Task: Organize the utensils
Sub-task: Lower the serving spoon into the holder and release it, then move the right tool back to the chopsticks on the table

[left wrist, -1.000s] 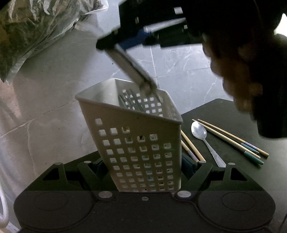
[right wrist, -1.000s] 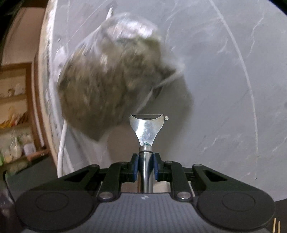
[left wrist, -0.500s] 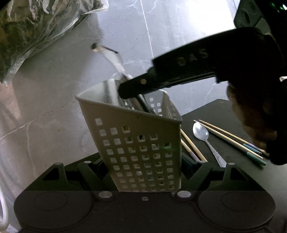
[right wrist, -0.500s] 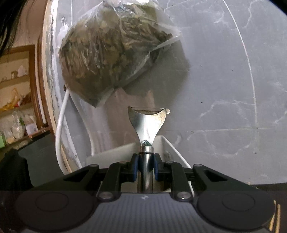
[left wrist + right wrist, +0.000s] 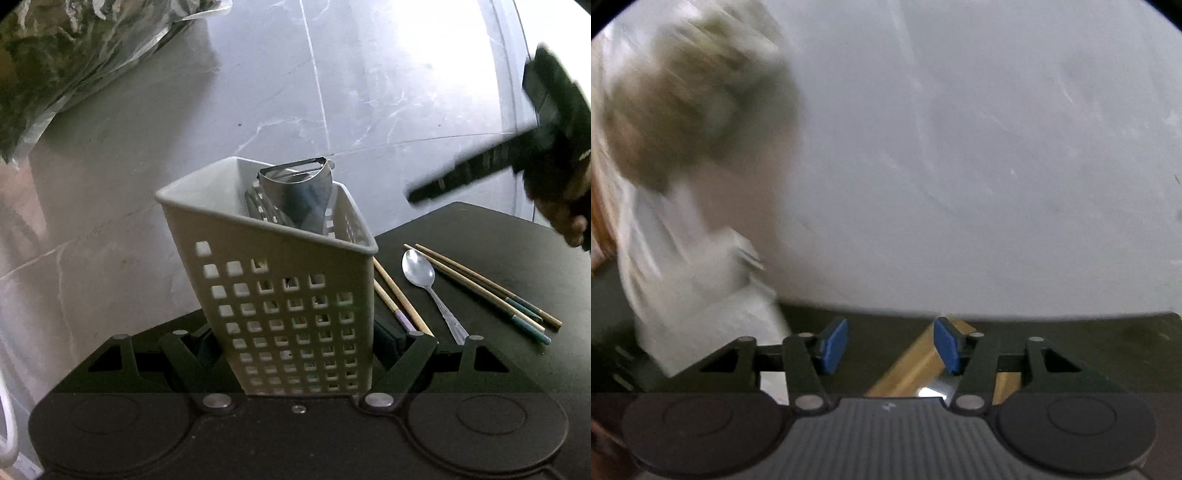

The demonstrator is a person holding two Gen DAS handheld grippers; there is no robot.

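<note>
My left gripper [image 5: 299, 343] is shut on the lower part of a white perforated utensil basket [image 5: 288, 295], which stands tilted on the black table [image 5: 498, 236]. A metal peeler [image 5: 299, 195] rests inside the basket with its blade end sticking up above the rim. My right gripper [image 5: 890, 345] has its jaws opening with nothing between the blue pads [image 5: 833, 345]. It sits off to the basket's right, above the table, where the left wrist view shows it blurred. A spoon [image 5: 419, 273] and two pairs of chopsticks [image 5: 480, 291] [image 5: 395, 299] lie on the table right of the basket.
A clear plastic bag of dark greenish stuff [image 5: 74, 55] hangs at the upper left against the grey marble wall [image 5: 332, 92]. The right wrist view is motion-blurred, with the basket [image 5: 713, 314] smeared at its left and tan chopsticks [image 5: 916, 358] under the pads.
The right gripper brought the peeler over the basket, let it go inside, opened, and swung away to the right. The left gripper and basket stayed still.
</note>
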